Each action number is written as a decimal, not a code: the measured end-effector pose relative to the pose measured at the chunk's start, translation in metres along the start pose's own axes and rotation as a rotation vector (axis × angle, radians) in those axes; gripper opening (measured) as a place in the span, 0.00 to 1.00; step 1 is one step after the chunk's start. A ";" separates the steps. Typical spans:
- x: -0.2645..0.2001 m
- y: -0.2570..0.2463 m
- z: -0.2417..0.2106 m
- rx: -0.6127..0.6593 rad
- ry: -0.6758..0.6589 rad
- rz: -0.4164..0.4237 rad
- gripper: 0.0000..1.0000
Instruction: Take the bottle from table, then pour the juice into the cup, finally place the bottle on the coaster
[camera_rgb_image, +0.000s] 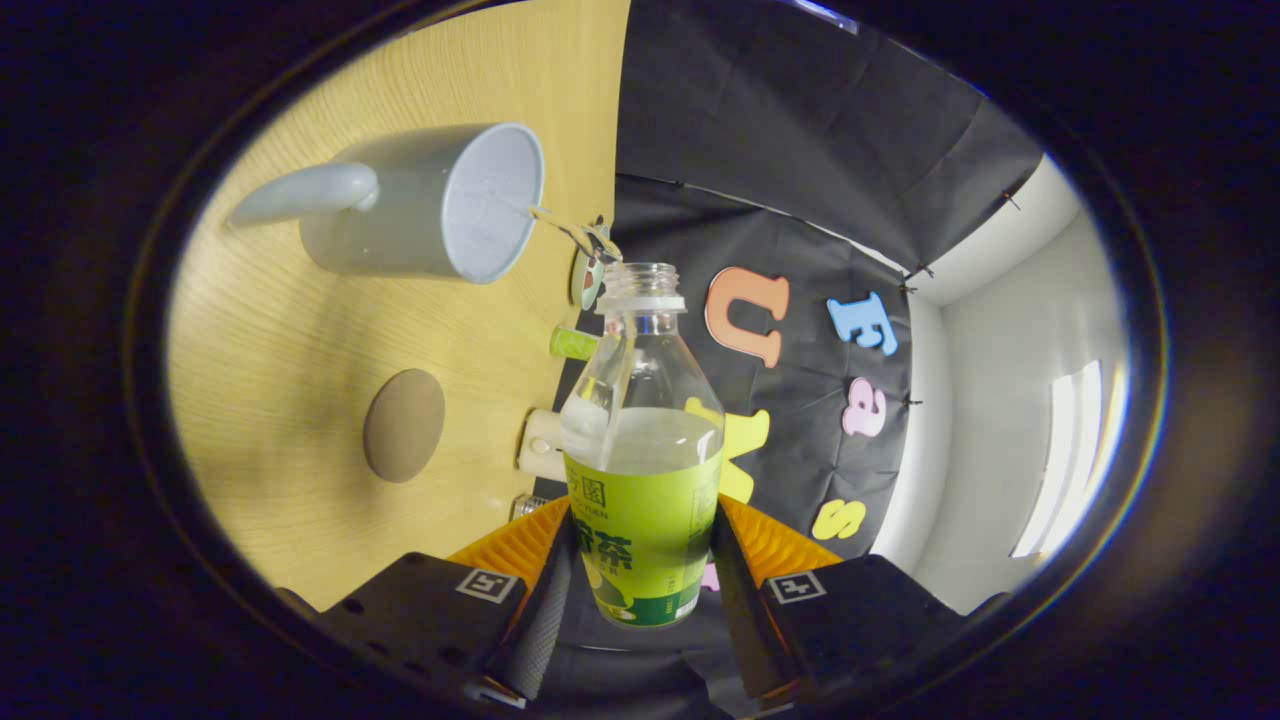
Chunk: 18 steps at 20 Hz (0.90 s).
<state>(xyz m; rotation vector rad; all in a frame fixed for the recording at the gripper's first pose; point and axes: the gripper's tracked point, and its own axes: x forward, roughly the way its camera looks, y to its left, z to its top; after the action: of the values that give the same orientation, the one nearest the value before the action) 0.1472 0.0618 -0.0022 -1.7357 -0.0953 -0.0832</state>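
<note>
Gripper view shows the gripper (640, 560) closed on the bottle (645, 450) — both fingers press its labelled lower body, and its uncapped neck points straight ahead along them. The whole view is rolled, so the bottle looks tipped on its side above the table (300, 330). Off the bottle's neck, to one side, lies the cup (430, 205), its open mouth near the bottle's mouth. The coaster (404, 425) sits beside the bottle's body, apart from the cup. Pouring likely needs the neck carried a little further over the rim.
</note>
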 end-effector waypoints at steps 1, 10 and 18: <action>0.000 -0.001 0.000 -0.003 -0.002 -0.003 0.76; 0.004 -0.010 0.003 -0.051 -0.018 -0.022 0.76; 0.005 -0.014 0.003 -0.075 -0.024 -0.034 0.76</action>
<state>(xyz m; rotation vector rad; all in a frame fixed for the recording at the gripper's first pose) 0.1506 0.0673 0.0117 -1.8107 -0.1410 -0.0921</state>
